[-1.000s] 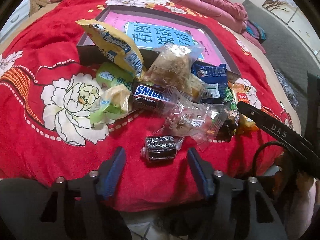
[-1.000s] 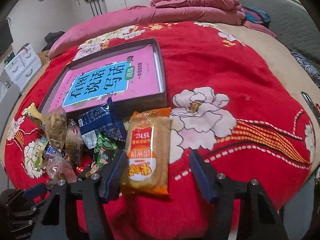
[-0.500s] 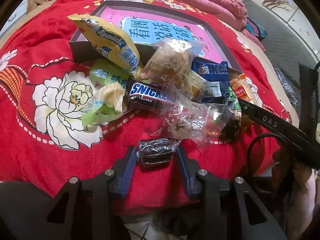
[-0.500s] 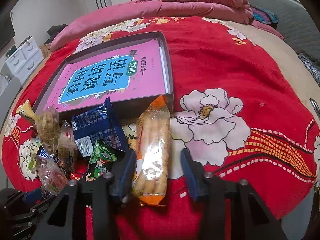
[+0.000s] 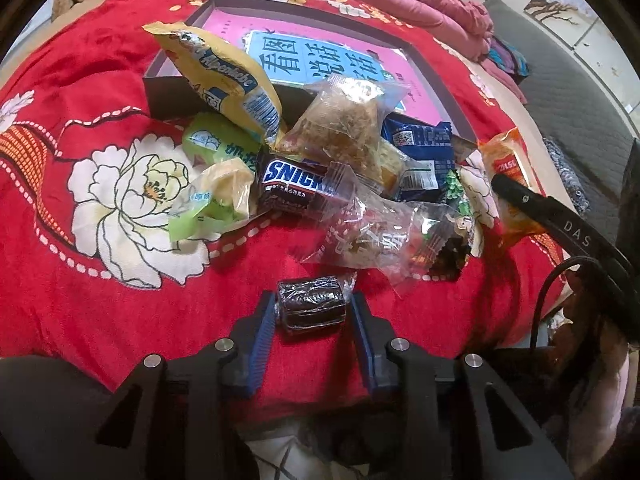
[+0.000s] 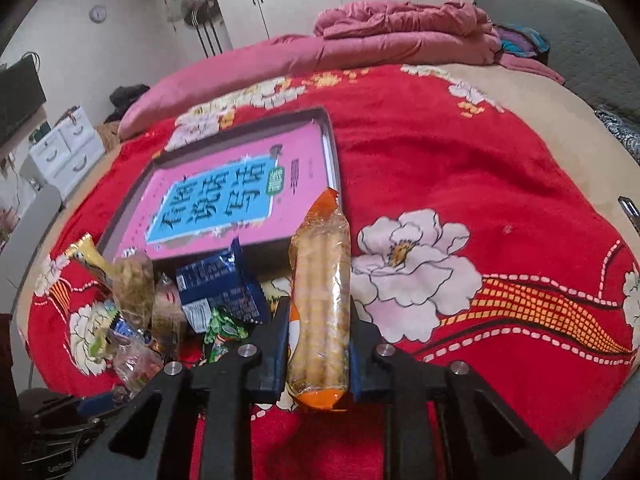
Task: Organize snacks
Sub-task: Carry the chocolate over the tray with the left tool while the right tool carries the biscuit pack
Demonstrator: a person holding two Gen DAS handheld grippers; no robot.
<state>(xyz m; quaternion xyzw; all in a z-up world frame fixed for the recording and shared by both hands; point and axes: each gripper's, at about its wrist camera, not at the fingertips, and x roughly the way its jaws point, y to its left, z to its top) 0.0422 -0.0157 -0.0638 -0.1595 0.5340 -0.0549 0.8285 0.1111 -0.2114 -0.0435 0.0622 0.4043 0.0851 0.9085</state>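
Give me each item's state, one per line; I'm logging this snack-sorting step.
Left tongs: closing around the dark wrapped roll, which lies on the red blanket.
Right tongs: shut on the orange biscuit pack.
Tray: holds only a pink book.
Snickers bar: unopened, in the pile.
Yellow bag: leaning on the tray's edge.
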